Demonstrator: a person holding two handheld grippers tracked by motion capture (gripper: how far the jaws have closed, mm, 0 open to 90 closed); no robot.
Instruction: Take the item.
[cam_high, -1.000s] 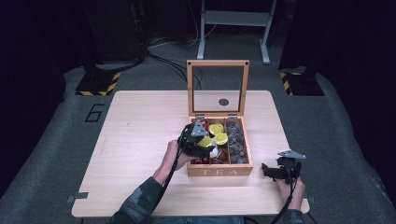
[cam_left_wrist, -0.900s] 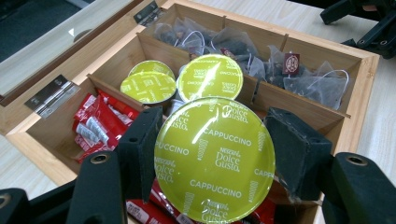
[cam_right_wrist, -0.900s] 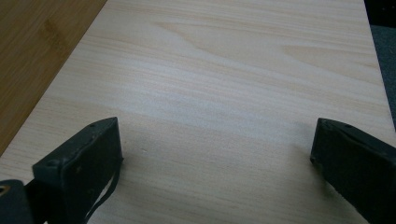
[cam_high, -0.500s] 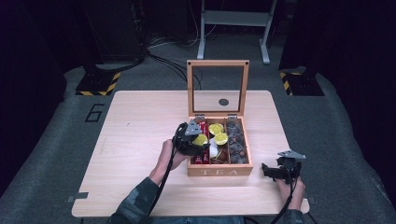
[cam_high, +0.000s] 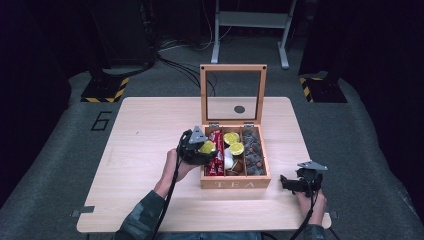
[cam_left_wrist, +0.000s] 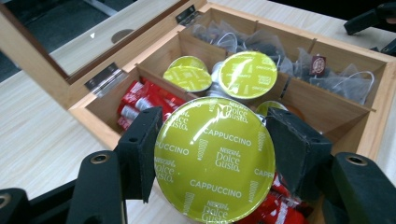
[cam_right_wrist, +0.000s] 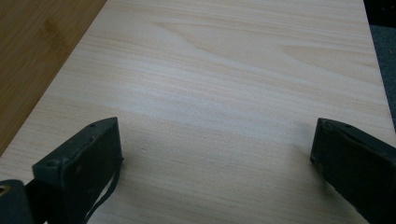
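Left gripper (cam_high: 202, 149): its fingers (cam_left_wrist: 140, 149) are clamped on the rim of a green cappuccino capsule (cam_left_wrist: 215, 165), held above the left edge of the tea box (cam_high: 235, 181), at about 9 o'clock from the box's middle.
Right gripper (cam_high: 299, 183): fingers (cam_right_wrist: 79, 161) spread wide with nothing between them, low over bare table (cam_right_wrist: 233, 84), at about 4 o'clock from the box.
Box edges: the glass lid (cam_high: 233, 93) stands upright at 12 o'clock, walling off that side; three compartments run front to back.
Open room: wide bare table toward 9 o'clock of the box, a narrower strip toward 3 o'clock.
Contents: red sachets (cam_left_wrist: 144, 100) on the left, more green capsules (cam_left_wrist: 247, 74) in the middle, tea bags (cam_left_wrist: 327, 77) on the right.
Hard to make out: the held capsule covers the near part of the box in the left gripper view; its body under the foil cannot be seen.
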